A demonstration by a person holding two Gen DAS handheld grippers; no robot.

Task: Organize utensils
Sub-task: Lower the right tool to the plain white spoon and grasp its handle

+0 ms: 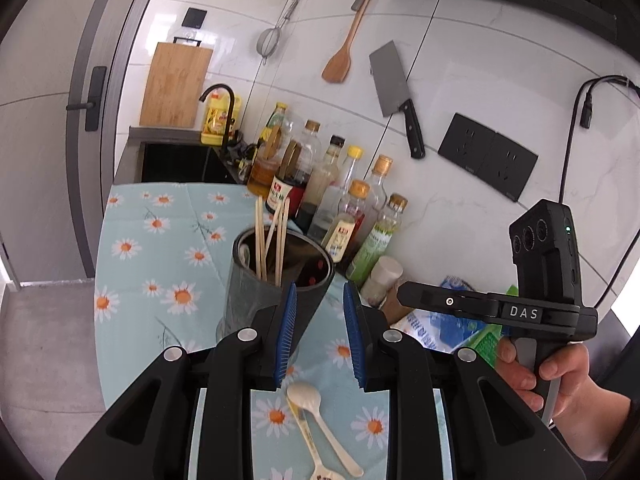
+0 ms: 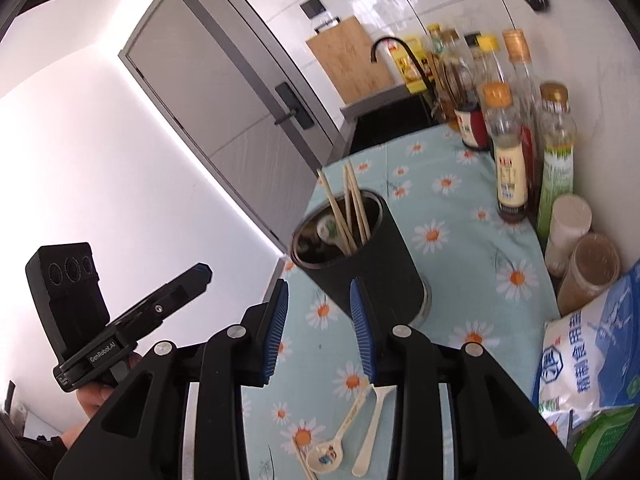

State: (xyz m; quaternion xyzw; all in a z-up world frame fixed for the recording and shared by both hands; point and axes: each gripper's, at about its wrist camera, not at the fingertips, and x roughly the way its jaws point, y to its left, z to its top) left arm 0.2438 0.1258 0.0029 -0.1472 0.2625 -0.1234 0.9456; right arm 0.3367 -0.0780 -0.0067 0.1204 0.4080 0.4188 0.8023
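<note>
Utensil holder (image 2: pixel 372 256): dark matt outside, shiny metal rim and base.
Chopsticks (image 1: pixel 269 236): pale bare wood.
Spoons (image 2: pixel 352 432): glossy cream plastic or ceramic, cannot tell which.
Bench cover (image 1: pixel 160 248): daisy-print cloth, creased, slight sheen.
Cutting board (image 1: pixel 176 84): bamboo, matt.
Cleaver (image 1: pixel 390 82): brushed steel blade.
Wall tiles (image 1: pixel 472 80): glossy white.
Gripper pads (image 1: pixel 289 332): ribbed blue rubber.

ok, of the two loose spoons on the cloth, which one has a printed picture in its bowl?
The patterned spoon, lying on the left in the right wrist view, shows a small coloured print in its bowl. The plain cream spoon beside it has none that shows.
</note>
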